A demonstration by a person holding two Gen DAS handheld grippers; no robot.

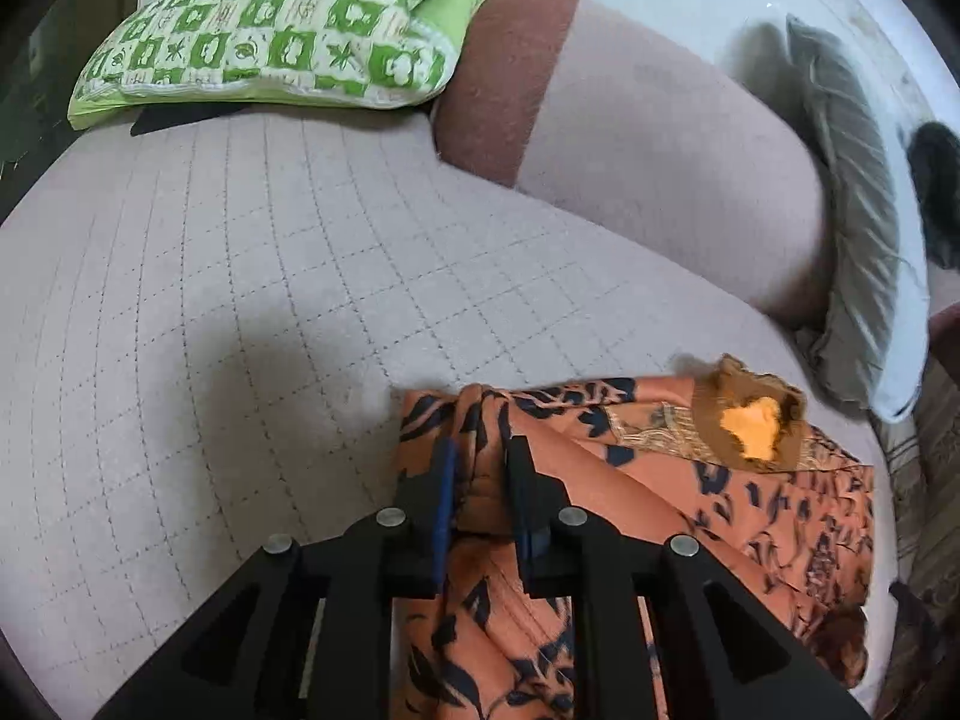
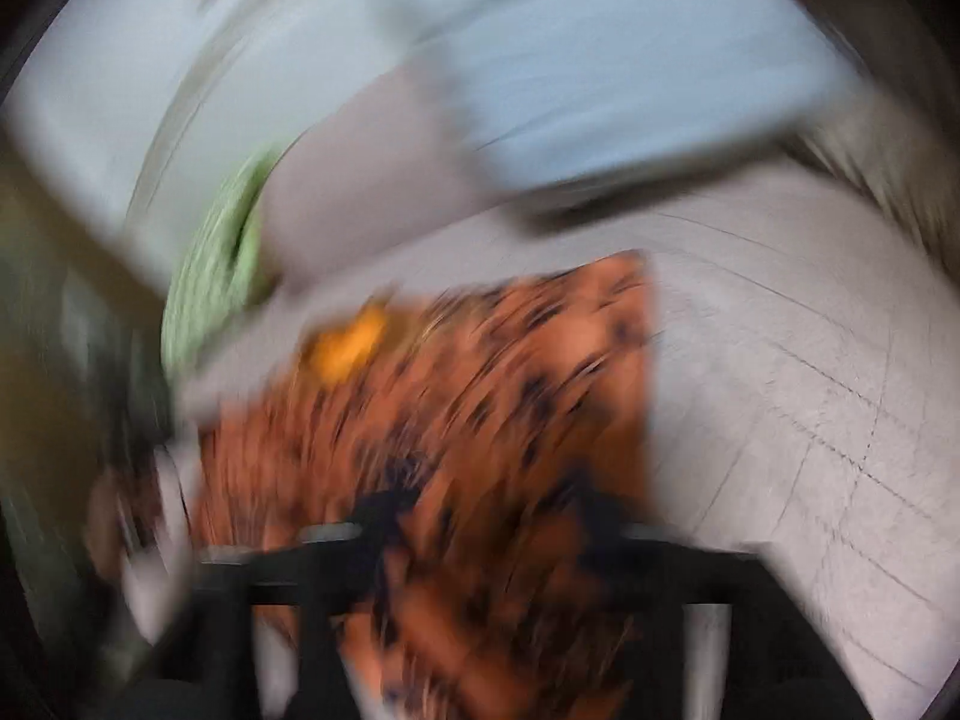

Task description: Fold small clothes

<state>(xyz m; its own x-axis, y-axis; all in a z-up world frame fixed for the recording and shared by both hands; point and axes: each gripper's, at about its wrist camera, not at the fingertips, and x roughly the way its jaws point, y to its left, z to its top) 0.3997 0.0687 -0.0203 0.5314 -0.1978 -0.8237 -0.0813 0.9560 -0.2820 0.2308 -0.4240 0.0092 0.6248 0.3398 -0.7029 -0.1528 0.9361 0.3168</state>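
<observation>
An orange garment with a dark leaf print (image 1: 660, 480) lies folded on the quilted grey bed cover (image 1: 240, 300), a brown collar with a yellow patch (image 1: 753, 426) at its far end. My left gripper (image 1: 483, 462) sits at the garment's left edge. Its jaws stand only slightly apart, and a raised ridge of the cloth stands loosely between the blue pads. The right wrist view is heavily blurred. There the garment (image 2: 480, 372) spreads under my right gripper (image 2: 489, 501), whose fingers stand wide apart and open over the cloth.
A green-and-white checked pillow (image 1: 282, 30) lies at the far left, a brown-and-pink bolster (image 1: 630, 150) behind the garment, and a grey leaf-print cushion (image 1: 858, 210) at the right. Bare bed cover (image 2: 780, 360) stretches to the garment's right in the right wrist view.
</observation>
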